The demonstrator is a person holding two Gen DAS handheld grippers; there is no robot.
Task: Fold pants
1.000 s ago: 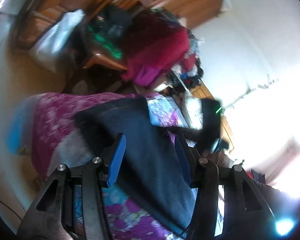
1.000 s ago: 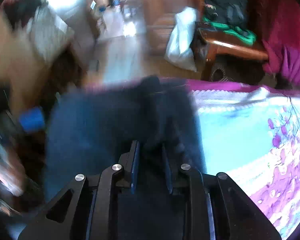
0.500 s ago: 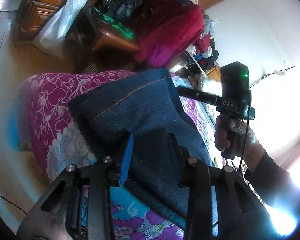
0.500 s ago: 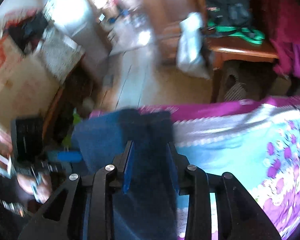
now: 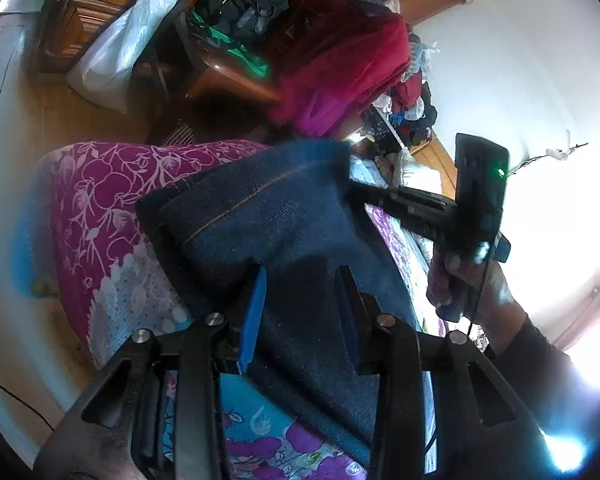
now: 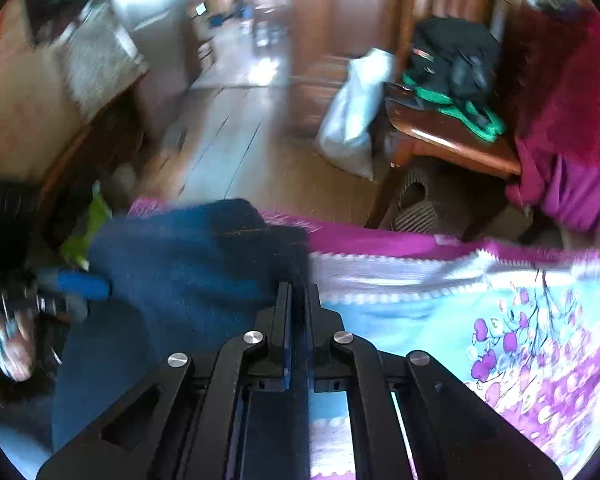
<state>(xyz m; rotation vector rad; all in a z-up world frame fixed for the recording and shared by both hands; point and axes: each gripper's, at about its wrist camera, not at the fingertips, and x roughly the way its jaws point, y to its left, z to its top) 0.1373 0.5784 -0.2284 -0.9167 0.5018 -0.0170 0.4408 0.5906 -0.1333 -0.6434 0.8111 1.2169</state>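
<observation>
1. Left black two-finger gripper with blue pads [image 5: 300, 300]: nearest item in the left wrist view. Fingers spread, with denim lying between them; whether the pads bear on the cloth cannot be told.

2. Right black two-finger gripper [image 6: 296, 292]: fingers pressed nearly together, pinching a dark edge of the denim at their tips.

3. Dark blue denim pants with orange stitching [image 5: 268, 216]: the task's thing. They lie on the bed near its foot end, one portion raised between the two grippers, a stitched seam running across the top layer. In the right wrist view the cloth is blurred.

4. Bed cover, floral, magenta and turquoise with a white lace band [image 6: 500, 320]: lies under the pants and hangs over the bed edge.

5. Person's hand [image 5: 468, 284]: holds the right gripper's handle, dark sleeve behind.

6. Wooden table [image 6: 452, 140]: beyond the bed, piled with a black bag [image 6: 452, 56] and green cloth; white plastic sack [image 6: 352, 120] on the floor beside it; crimson blanket [image 5: 340, 48] heaped close by.

Step in hand, by judgement: carrying a held end over to make a fold. Next move calls for both grippers to travel level, lay edge on edge, then let go.
</observation>
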